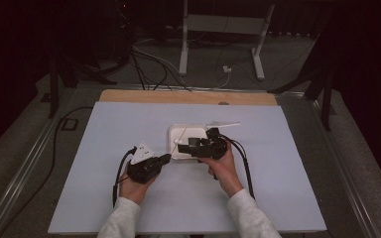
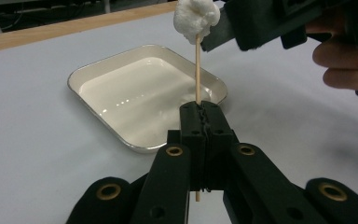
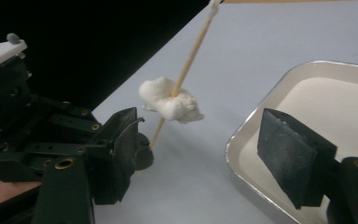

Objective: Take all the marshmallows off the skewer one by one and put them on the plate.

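Here: left gripper [image 2: 200, 109] clenched on skewer [image 2: 197, 70], marshmallow [image 2: 196, 17] atop; right gripper [image 3: 205, 140] released, straddling marshmallow beside tray [image 2: 98, 77].

The tray [image 2: 121, 121] is cream-white inside with a silvery rim, glossy enough to carry pale highlights. The skewer [image 2: 197, 70] is light tan wood, and the lump [image 2: 196, 17] stuck on it is plain white (fluffy, like cotton or marshmallow; I cannot tell which). Both grippers are matte black: the left gripper [image 2: 200, 114] shows brass-coloured rings at its joints, and the right gripper [image 3: 196, 154] has dark grey pads. A light grey plate [image 1: 142, 152] sits on the left one. The sheet [image 1: 129, 124] covering the table is pale lavender-blue, unpatterned, with a strip of tan wood [image 1: 188, 97] along its far edge. The sleeves [image 1: 121, 218] are light grey.
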